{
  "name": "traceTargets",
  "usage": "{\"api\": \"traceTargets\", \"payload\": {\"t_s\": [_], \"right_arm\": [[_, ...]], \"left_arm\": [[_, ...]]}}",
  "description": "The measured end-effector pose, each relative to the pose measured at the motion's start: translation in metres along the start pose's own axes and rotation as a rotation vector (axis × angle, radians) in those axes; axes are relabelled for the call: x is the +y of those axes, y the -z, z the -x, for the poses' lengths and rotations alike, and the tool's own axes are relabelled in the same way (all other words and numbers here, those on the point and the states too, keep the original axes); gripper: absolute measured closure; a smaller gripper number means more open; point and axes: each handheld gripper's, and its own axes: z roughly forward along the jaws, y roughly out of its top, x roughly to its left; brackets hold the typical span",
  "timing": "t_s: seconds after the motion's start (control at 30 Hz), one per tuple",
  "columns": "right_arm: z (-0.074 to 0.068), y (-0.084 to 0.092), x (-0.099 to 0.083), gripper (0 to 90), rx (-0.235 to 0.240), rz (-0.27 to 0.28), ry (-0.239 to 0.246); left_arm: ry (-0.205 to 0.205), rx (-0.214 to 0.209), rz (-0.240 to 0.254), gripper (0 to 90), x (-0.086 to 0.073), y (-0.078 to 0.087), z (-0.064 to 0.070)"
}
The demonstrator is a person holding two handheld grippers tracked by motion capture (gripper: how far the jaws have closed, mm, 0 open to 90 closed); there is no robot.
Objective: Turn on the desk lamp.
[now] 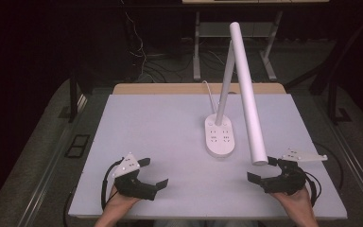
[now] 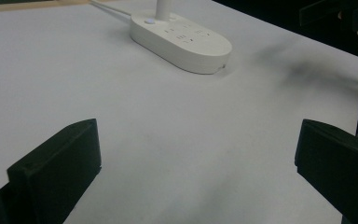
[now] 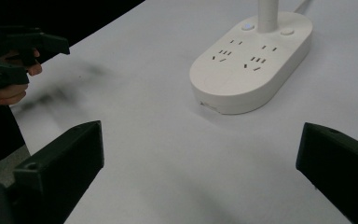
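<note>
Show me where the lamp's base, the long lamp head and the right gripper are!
lamp base (image 1: 220, 136), high view, on its flat top.
lamp head (image 1: 248, 99), high view, mid tube.
right gripper (image 1: 263, 170), high view, between its open jaws.

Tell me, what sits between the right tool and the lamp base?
Nothing: bare white table lies between right tool and lamp base, seen in the right gripper view.

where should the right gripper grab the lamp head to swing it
Probably near the free low end of the lamp head, the long white tube that slants down toward the right gripper. That end hangs just above and ahead of the open jaws, clear of the table. Come from the near right side, jaws across the tube's round width. The base is too broad.
</note>
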Motion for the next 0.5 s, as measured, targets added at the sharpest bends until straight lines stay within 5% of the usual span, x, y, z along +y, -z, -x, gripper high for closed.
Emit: {"api": "traceTargets", "payload": {"t_s": [0.5], "right_arm": [[0.0001, 0.0025, -0.0016, 0.4, 0.0, -0.013, -0.001]], "left_arm": [[0.001, 0.024, 0.016, 0.0, 0.0001, 0.0024, -0.0011]]}}
